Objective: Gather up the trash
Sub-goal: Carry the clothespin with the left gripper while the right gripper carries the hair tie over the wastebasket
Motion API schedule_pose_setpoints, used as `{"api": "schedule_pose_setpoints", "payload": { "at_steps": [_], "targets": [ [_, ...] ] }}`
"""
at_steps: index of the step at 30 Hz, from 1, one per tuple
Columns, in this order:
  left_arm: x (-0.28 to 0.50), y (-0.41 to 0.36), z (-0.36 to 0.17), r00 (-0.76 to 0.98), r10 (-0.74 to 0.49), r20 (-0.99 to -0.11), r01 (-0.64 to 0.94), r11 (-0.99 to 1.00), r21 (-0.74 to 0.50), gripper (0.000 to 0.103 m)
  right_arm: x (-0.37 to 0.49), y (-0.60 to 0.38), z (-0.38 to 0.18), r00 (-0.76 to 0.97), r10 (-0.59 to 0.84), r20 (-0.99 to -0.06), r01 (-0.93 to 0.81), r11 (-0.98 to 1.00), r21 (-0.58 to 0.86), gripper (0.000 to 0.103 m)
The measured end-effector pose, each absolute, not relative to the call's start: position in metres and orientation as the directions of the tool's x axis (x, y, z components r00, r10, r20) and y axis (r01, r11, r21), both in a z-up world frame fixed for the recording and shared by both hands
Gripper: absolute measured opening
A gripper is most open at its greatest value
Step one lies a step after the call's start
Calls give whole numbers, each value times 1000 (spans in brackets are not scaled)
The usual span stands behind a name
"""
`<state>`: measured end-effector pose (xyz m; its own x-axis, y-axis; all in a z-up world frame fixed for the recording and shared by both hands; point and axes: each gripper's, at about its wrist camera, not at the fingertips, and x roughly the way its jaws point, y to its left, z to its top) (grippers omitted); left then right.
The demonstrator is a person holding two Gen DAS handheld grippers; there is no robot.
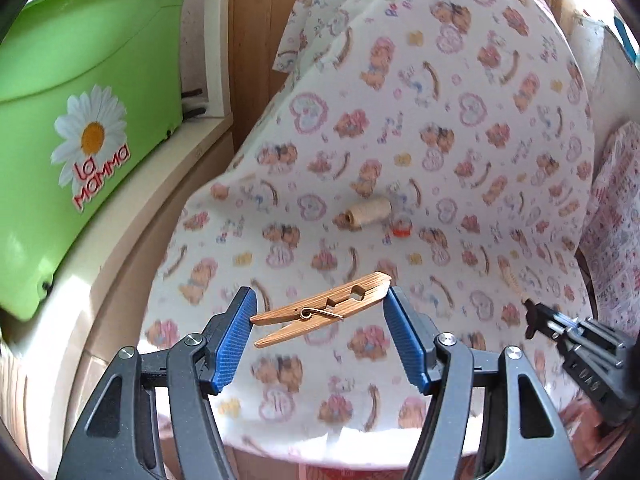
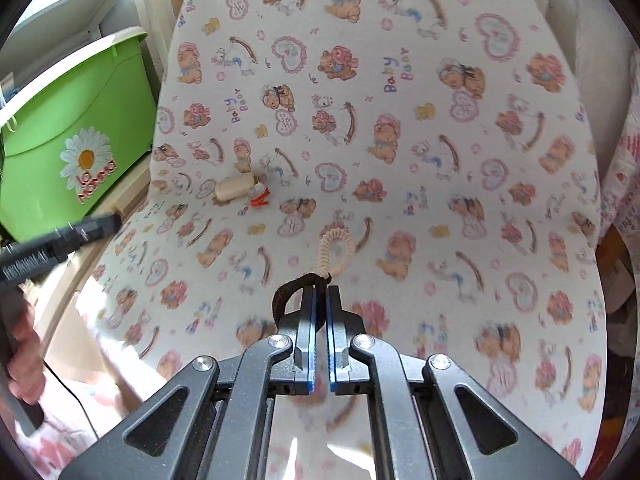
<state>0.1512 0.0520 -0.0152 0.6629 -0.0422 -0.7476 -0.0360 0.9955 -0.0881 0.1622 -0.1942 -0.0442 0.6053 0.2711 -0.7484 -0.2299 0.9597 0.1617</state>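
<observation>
Both grippers hang over a board covered in teddy-bear print cloth (image 2: 400, 128), each carrying one piece of litter, probably on the way to the green tub (image 1: 80, 92) that stands on the ledge off the board's left edge. That tub looks like the likely bin, though nothing confirms it.

The left gripper (image 1: 320, 312) stands roughly half open, spanning a wooden clothespin (image 1: 324, 308) lengthwise. The pin's two ends press against the blue pads, so it bridges the gap and hangs clear of the cloth.

The right gripper (image 2: 322, 292) is clenched almost flat on a dark cord (image 2: 286, 294) tied to a cream coiled loop (image 2: 336, 246), which sticks out past the fingertips.

Two pieces remain on the cloth near the left edge: a cream thread spool (image 2: 236, 188) and, just beside it, a small orange-and-white scrap (image 2: 259, 197).
</observation>
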Motion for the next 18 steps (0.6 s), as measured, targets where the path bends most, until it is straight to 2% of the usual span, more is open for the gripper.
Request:
{"api": "schedule_pose_setpoints", "payload": {
  "at_steps": [3,12,18],
  "targets": [
    [128,34,-19,666,-46,-745,-2,998,-63,64,140,-195,-31,595,342,-728,-268,938,221,5],
    [79,2,-28,637,-118,-762,82,993,-86,64,72,-178,-13,643,312,-699,-346,933,99,5],
    [73,3,-28,622,-79,-779,59,997,-54,64,42,-167,-22,609,300,-734,-399,916,44,5]
  ]
}}
